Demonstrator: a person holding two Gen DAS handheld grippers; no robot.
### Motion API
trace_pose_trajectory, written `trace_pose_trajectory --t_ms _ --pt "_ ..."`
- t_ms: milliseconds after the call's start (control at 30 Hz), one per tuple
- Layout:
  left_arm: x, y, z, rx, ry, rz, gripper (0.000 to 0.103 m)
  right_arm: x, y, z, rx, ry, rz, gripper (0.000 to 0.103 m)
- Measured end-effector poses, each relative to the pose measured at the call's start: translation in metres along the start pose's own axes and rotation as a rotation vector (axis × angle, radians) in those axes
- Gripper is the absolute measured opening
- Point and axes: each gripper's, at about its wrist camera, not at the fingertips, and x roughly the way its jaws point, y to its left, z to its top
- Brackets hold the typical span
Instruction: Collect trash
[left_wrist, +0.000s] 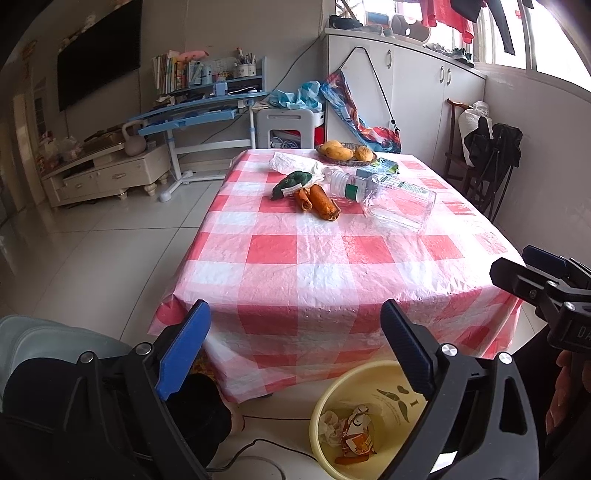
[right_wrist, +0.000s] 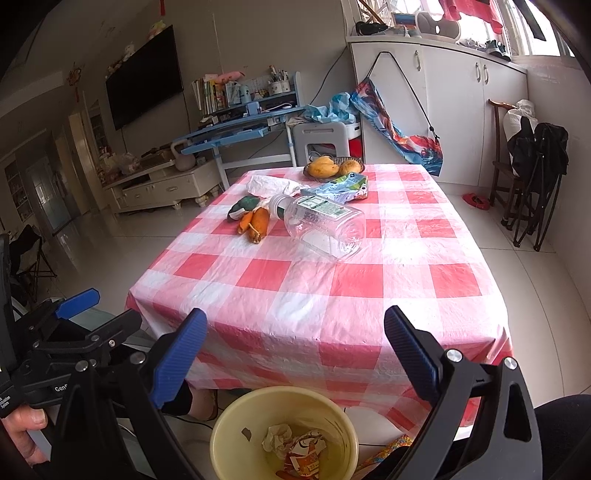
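The yellow bin (right_wrist: 284, 435) on the floor below the checked surface (right_wrist: 332, 288) holds crumpled paper (right_wrist: 275, 437) and an orange wrapper (right_wrist: 304, 456). On the surface lie a clear bottle (right_wrist: 321, 225) on its side, two carrots (right_wrist: 255, 223) and a fruit basket (right_wrist: 334, 166). The left gripper (left_wrist: 295, 350) and the right gripper (right_wrist: 295, 354) angle down above the bin, fingers apart and empty.

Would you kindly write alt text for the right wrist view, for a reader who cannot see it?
The right hand-held gripper hangs open and empty above a yellow bin already holding crumpled wrappers. Beyond it, a red-checked table carries a toppled clear plastic bottle, orange and green scraps, a white bag and a fruit basket. The left hand-held gripper shows at the left edge.
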Motion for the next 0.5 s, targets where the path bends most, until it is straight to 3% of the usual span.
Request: trace_pose_trajectory --t_ms 500 --pt "0.0006 0.0031 0.0023 -0.015 -0.004 0.01 0.091 0.001 0.0011 -0.0004 -0.003 0.003 -0.002 0.092"
